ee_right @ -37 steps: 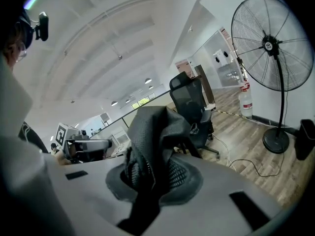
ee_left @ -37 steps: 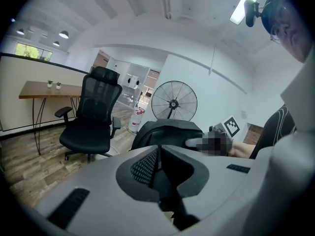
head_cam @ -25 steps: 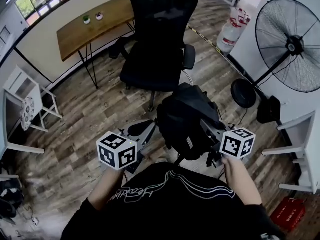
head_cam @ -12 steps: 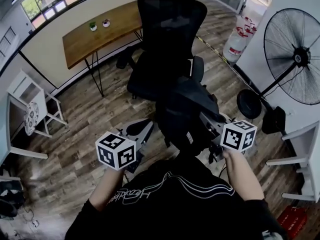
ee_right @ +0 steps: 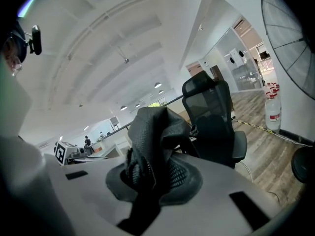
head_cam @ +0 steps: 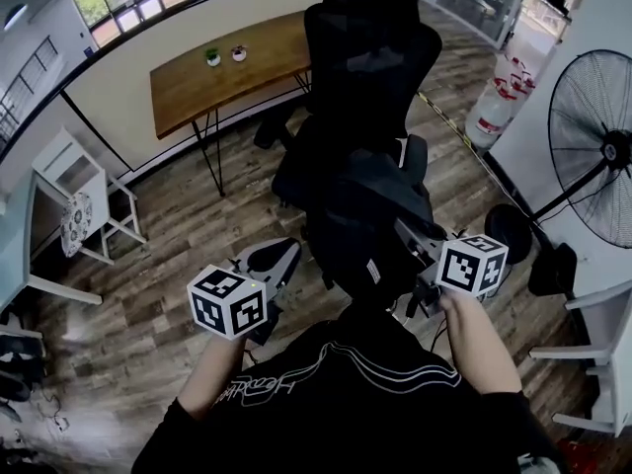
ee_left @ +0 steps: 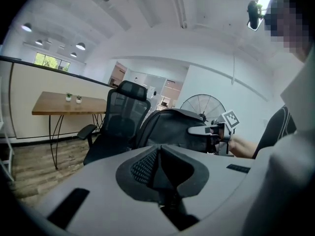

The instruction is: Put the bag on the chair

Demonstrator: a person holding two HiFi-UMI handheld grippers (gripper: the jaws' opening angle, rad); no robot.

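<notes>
Though the head view hides it, right hand-held gripper clamps the bag; left one clenched.

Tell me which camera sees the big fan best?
Head view: the fan shows large, with cage, pole and base. The left gripper view shows only its cage top, small, behind the bag. The right gripper view catches just a cage edge.

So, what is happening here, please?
A person holds a black bag up in front of the office chair. The right gripper has its fingers shut on a mesh part of the bag, which is not yet on the seat. The left gripper is shut and holds nothing.
</notes>
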